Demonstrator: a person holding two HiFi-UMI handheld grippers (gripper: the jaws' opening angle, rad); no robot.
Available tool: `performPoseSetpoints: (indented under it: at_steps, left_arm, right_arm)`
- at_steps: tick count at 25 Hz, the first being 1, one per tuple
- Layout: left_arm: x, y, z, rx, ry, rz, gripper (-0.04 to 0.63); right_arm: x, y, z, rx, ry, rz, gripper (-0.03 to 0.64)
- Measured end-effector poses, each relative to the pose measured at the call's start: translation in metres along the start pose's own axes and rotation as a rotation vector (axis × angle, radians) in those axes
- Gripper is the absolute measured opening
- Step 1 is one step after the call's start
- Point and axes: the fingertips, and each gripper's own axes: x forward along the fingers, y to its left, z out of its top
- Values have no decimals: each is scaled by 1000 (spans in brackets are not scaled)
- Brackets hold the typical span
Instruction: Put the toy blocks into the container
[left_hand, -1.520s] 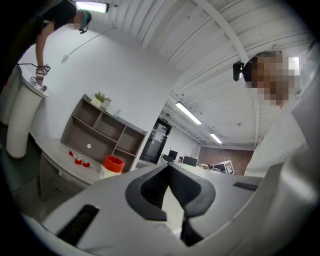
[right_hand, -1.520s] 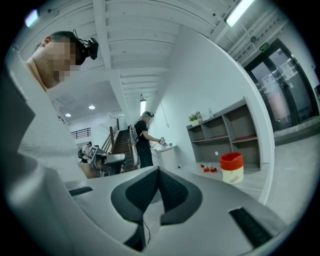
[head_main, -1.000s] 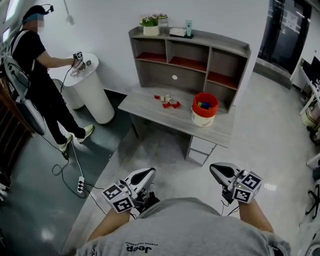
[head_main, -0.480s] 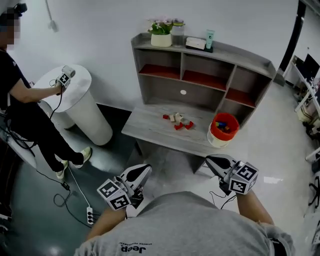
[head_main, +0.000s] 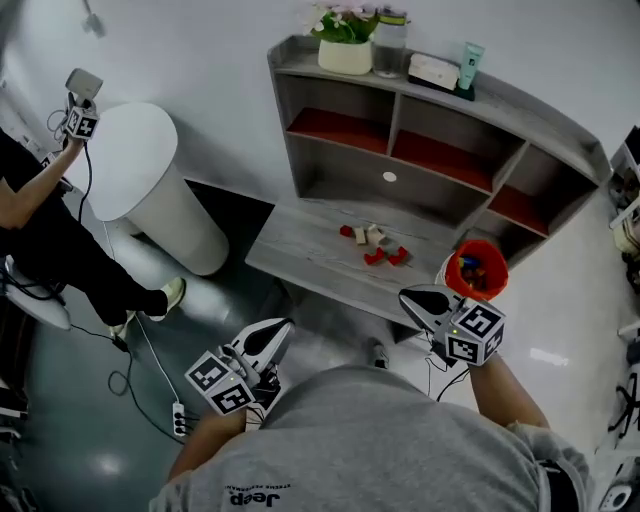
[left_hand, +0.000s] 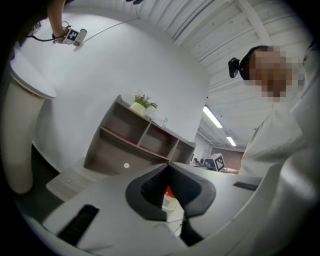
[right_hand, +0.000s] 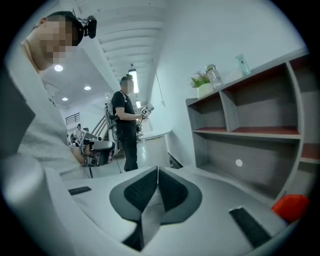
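Note:
Several small red and tan toy blocks (head_main: 375, 245) lie loose on the grey desk (head_main: 300, 255). A red container (head_main: 476, 272) on a cream base stands at the desk's right end with coloured blocks inside. My left gripper (head_main: 278, 329) is held low at the desk's near side, shut and empty. My right gripper (head_main: 408, 297) is just left of the container, also shut and empty. In the left gripper view the left gripper (left_hand: 168, 165) has its jaws met, with the container (left_hand: 169, 192) showing behind them. The right gripper (right_hand: 157, 170) is shut too; the container (right_hand: 291, 206) sits at lower right.
A grey shelf unit (head_main: 440, 110) with red-backed compartments rises behind the desk, with a plant and bottles on top. A white round pedestal (head_main: 140, 170) stands to the left, beside another person (head_main: 40, 220). A cable and power strip (head_main: 180, 420) lie on the floor.
The desk and shelf have grown larger and nearer in all views. Both grippers have come closer to the desk's front edge, the right one next to the container. Both stay shut.

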Motion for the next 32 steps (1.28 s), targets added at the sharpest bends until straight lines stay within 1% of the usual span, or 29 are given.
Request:
performPoseSetpoints:
  at_steps: [3,6,10,11,13,15,19,21,24,28,29,32]
  left_arm:
    - [28,24,4,-7,-20,88,14]
    - [66,41,6,-23,-31,141,14]
    - [114,60,-2,-49,-26,170,14]
    - [121,63,-6,-56,-15,170,14]
    - [131,72,-13,-65,13,166,14]
    - [138,90,-17,-75,34,162,14]
    - [146,133,-28,-96,80,131,14]
    - [147,149,-34,-103,119,100,14]
    - [146,173,-36,-103,169,48,14]
    - [137,199,-37,-113,224,6,14]
    - [134,205,-38,-115,235,0,14]
    - [120,224,-42,-134,253,-7,14]
  right_arm:
    - [31,-36,-2,-60,57,74,29]
    - [58,-68,-1,-181,140,143,29]
    - [96,-103,-11,-353,287,204,34]
    - [104,-107,-18,-389,334,219,51]
    - [120,-113,-37,-467,431,247,107]
    - [138,-123,-55,-548,521,260,121]
    - [176,-146,-105,-669,725,248,127]
    - [191,-157,-138,-711,843,235,155]
    - [211,-179,-185,-748,987,201,169]
    - [227,-211,-237,-807,1131,141,179]
    - [230,-217,-246,-831,1158,128,189]
    - [236,-229,-269,-895,1231,114,189]
